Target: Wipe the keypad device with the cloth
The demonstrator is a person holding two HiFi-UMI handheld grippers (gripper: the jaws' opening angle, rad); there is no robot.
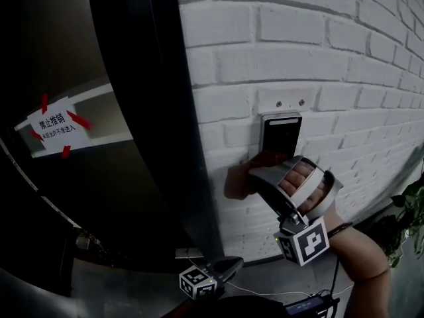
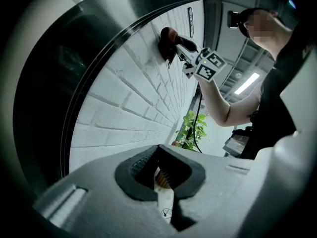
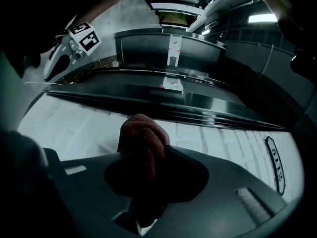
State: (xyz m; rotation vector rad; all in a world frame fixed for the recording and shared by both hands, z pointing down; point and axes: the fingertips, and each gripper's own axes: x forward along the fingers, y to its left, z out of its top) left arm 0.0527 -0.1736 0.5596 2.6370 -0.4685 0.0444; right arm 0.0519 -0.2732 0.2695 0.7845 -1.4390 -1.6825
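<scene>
A black keypad device (image 1: pixel 281 135) hangs on the white brick wall (image 1: pixel 318 52); it also shows as a dark oblong (image 2: pixel 190 22) and at the right edge (image 3: pixel 275 165). My right gripper (image 1: pixel 257 175) is shut on a bunched brown cloth (image 1: pixel 237 181) (image 3: pixel 142 139), which it presses to the bricks just below and left of the keypad. From the left gripper view the cloth (image 2: pixel 167 39) touches the wall below the device. My left gripper (image 1: pixel 222 270) hangs low by the wall's base, jaws shut with nothing held, well away from the keypad.
A dark metal door frame (image 1: pixel 159 111) runs down left of the wall. Behind the glass hangs a paper sign with red tape (image 1: pixel 55 127). A potted plant (image 1: pixel 412 211) (image 2: pixel 191 128) stands at the right. A thin cable (image 1: pixel 265 291) lies on the floor.
</scene>
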